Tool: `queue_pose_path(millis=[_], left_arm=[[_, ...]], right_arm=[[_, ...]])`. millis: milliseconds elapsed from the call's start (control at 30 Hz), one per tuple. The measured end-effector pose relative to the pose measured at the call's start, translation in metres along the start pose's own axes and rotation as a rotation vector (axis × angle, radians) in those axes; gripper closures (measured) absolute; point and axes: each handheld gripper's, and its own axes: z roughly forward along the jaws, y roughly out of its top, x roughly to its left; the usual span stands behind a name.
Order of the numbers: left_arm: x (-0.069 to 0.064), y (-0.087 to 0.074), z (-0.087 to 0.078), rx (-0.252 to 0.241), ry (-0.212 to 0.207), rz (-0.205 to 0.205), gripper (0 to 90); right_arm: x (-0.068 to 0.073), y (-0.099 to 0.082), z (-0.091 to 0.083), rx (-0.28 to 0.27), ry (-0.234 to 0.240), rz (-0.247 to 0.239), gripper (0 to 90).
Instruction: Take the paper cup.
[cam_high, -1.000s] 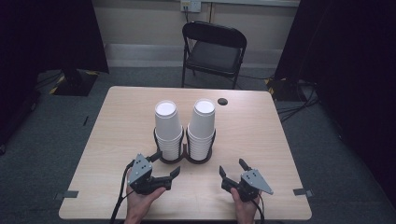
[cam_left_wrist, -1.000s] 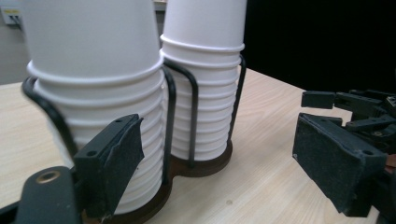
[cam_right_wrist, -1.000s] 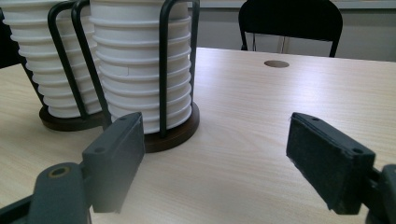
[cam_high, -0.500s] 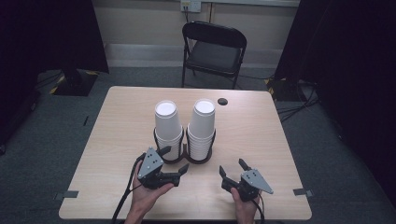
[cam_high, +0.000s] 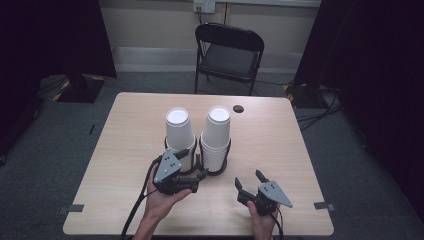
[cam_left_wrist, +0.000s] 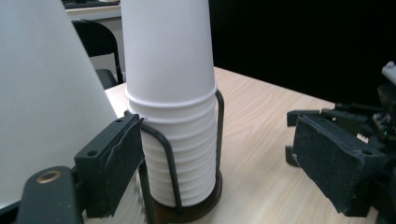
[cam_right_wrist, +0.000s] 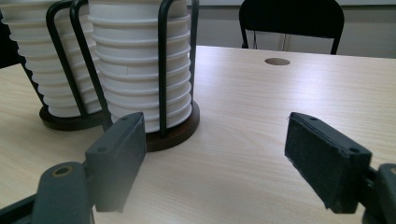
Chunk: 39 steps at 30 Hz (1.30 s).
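Two tall stacks of white paper cups stand mid-table, each in a black wire holder (cam_right_wrist: 173, 133) on a dark round base: the left stack (cam_high: 179, 131) and the right stack (cam_high: 217, 132). My left gripper (cam_high: 192, 163) hovers just in front of their bases, lifted off the table. In the left gripper view the right stack (cam_left_wrist: 170, 70) stands between the open jaws, a little ahead, and the pads (cam_left_wrist: 116, 168) touch nothing. The jaws have just been closing slightly. My right gripper (cam_high: 250, 179) rests open near the front right, facing the right stack (cam_right_wrist: 135, 60).
The light wooden table (cam_high: 280, 140) has a small dark hole (cam_high: 238, 108) behind the stacks. A black folding chair (cam_high: 229, 52) stands past the far edge. Dark curtains hang on both sides of the room.
My left gripper has risen and moved right and forward, up to the bases of the cup stacks. The right gripper and the stacks have stayed put.
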Motion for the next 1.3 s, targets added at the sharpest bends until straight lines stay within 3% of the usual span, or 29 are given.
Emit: queue_pose_path(millis=[267, 333, 633, 800, 1000, 1067, 1300], left_arm=[[0.003, 0.013, 0.004, 0.0, -0.001, 0.004, 16.5], [0.005, 0.018, 0.005, -0.006, -0.012, -0.017, 16.6], [0.007, 0.032, 0.013, 0.004, -0.035, -0.022, 17.6], [0.008, 0.043, 0.013, -0.01, -0.025, -0.022, 17.6], [0.011, 0.061, 0.017, -0.017, -0.025, -0.01, 16.9], [0.012, 0.069, 0.021, -0.014, -0.021, 0.014, 16.2], [0.017, 0.084, 0.031, 0.01, -0.017, 0.032, 15.7]], right_arm=[[0.0, 0.0, 0.0, -0.005, -0.003, 0.004, 20.0], [0.0, 0.0, 0.0, -0.006, -0.002, 0.003, 20.0], [0.0, 0.0, 0.0, -0.005, -0.005, 0.002, 20.0], [0.0, 0.0, 0.0, -0.004, -0.005, 0.001, 20.0], [0.0, 0.0, 0.0, -0.005, -0.004, 0.002, 20.0], [0.0, 0.0, 0.0, -0.004, -0.001, 0.003, 20.0], [-0.001, 0.0, 0.0, -0.006, 0.001, 0.003, 20.1]])
